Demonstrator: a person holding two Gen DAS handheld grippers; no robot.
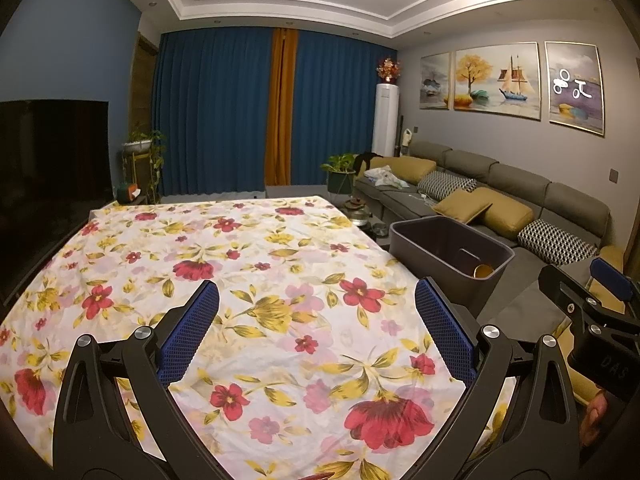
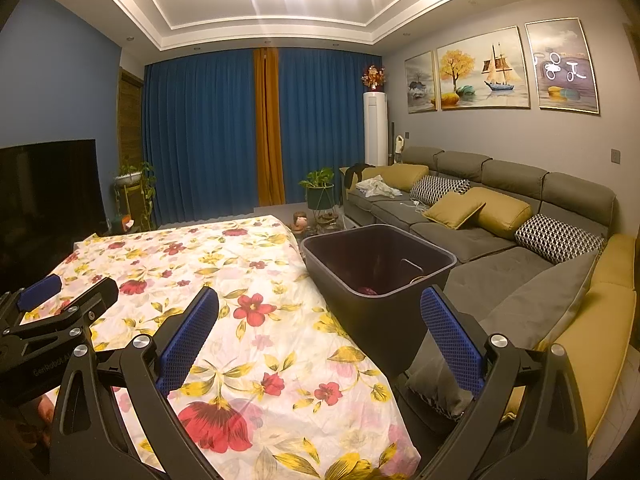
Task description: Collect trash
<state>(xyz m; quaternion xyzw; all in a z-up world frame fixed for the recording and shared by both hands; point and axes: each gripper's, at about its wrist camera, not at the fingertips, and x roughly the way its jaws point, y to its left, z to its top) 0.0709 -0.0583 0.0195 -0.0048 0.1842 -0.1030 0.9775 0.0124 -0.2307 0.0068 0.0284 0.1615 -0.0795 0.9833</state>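
We hold the left gripper (image 1: 318, 312) and right gripper (image 2: 320, 320) spread wide, both empty, above the floral tablecloth (image 1: 240, 264). Right of the table, the dark bin (image 2: 380, 264) holds a yellow cup (image 1: 483, 270) and something red (image 2: 367, 291). A grey sofa (image 2: 500, 240) lines the right wall.

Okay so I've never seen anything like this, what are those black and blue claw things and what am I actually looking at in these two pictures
Those claws are two hand-held grippers, each carried by a person, with a wide-angle camera looking out between its blue-padded fingers. One picture comes from the left hand-held gripper, the other from the right hand-held gripper. Both are open and hold nothing. Below them is a table under a flowered cloth, with nothing lying on the part shown. Beside it, toward the sofa, stands a dark bin with a few items already inside.
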